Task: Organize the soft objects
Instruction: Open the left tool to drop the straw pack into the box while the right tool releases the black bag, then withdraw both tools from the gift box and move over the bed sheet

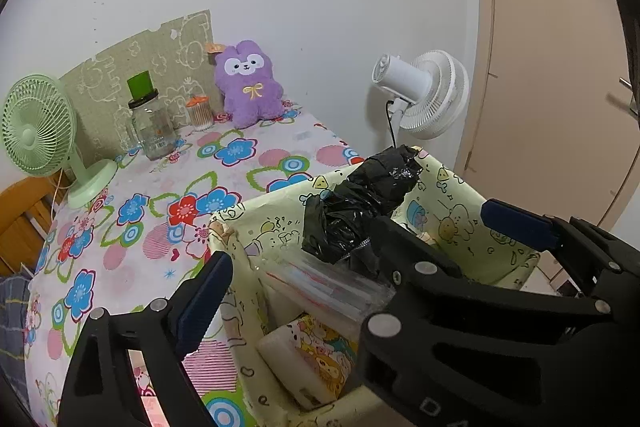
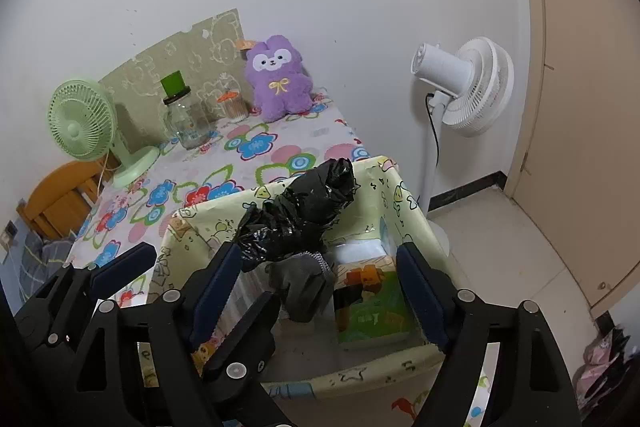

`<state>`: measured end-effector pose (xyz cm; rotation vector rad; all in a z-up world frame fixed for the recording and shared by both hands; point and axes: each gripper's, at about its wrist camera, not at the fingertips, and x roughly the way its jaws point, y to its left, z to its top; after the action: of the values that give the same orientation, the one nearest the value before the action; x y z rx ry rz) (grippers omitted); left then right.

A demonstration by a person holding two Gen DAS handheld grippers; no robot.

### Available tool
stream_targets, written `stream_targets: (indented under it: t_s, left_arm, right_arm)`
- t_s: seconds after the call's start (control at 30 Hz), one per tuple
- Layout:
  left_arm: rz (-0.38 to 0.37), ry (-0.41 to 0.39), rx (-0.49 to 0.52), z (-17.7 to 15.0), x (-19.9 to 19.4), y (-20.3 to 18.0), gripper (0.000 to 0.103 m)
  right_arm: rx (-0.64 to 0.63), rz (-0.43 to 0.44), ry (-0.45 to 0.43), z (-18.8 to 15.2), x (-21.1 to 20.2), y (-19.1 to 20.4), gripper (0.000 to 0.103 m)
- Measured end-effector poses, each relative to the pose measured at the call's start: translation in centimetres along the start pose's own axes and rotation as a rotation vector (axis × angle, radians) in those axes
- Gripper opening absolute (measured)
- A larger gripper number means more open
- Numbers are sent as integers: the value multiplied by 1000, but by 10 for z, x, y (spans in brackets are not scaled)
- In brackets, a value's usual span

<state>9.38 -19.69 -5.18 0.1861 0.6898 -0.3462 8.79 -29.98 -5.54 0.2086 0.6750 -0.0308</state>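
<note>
Two tools spread wide over the pale yellow cartoon-print bin (image 2: 404, 203): left tool (image 1: 356, 239) and right tool (image 2: 320, 283), nothing pinched in either. Inside the bin, a crumpled black plastic bag (image 2: 300, 215) leaning toward the far rim, a grey cloth (image 2: 300, 287) below it, possibly a sock, beside a printed pack (image 2: 372, 307). At the far end of the flowered bench (image 1: 132, 227), against the wall, a purple plush toy (image 1: 248, 83), well apart from the bin.

The storage bin (image 2: 404, 211) at the table's (image 1: 280, 143) near right corner is crowded: a black plastic bag bundle (image 2: 300, 211) rises above its far rim, blocking entry there. The table's middle lies free; the far edge holds a plush toy (image 1: 248, 83), jar (image 1: 152, 127) and green fan (image 1: 36, 127).
</note>
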Motion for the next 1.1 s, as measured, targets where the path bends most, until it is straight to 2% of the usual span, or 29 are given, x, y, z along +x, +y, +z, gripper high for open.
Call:
stream_targets:
  t_s: [0.67,1.1]
  left_arm:
    - [18,-93,-17,-7,-52,15,96]
    - [35,-136,-44,-23,-83,39,97]
  right_arm:
    - [-58,8,-102,-1,-46,31,95]
    - [-109,17,-148,-13,-71,67,101]
